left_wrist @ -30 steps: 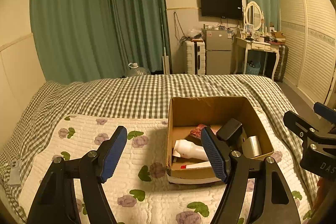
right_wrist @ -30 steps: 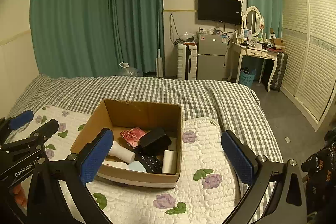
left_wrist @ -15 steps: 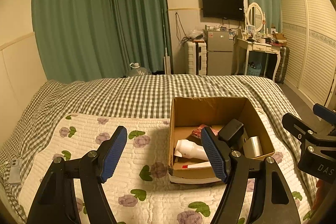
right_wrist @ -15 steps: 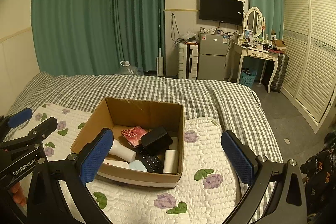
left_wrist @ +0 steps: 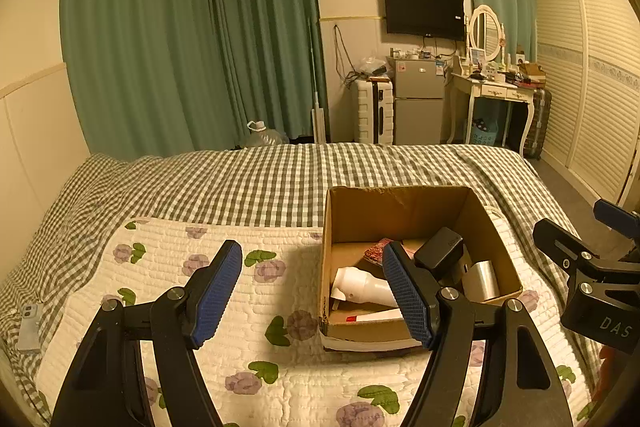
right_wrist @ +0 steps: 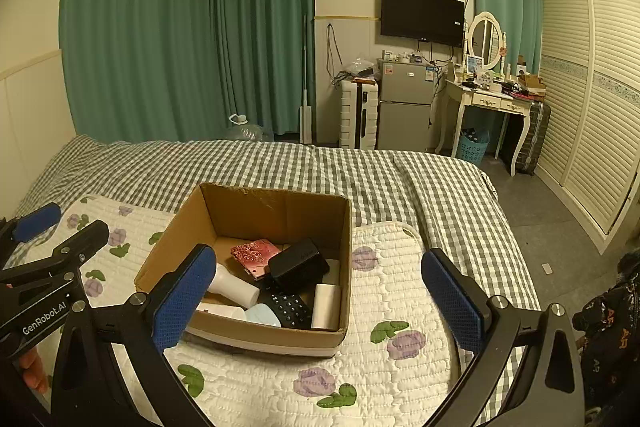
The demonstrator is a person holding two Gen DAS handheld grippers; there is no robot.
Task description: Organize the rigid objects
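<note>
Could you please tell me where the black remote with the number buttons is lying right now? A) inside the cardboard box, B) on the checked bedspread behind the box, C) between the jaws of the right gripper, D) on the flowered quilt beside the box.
A: in the right wrist view the remote lies on the floor of the cardboard box, between a white bottle and a white roll.

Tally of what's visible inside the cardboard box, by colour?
In the cardboard box, going by the right wrist view:
Black: 2, a case and a remote with keys
White: 3, a bottle, a roll and a flat piece along the near wall
Red patterned: 1, a pouch
Pale blue: 1, a rounded item
Total: 7 visible; anything underneath is hidden.
</note>
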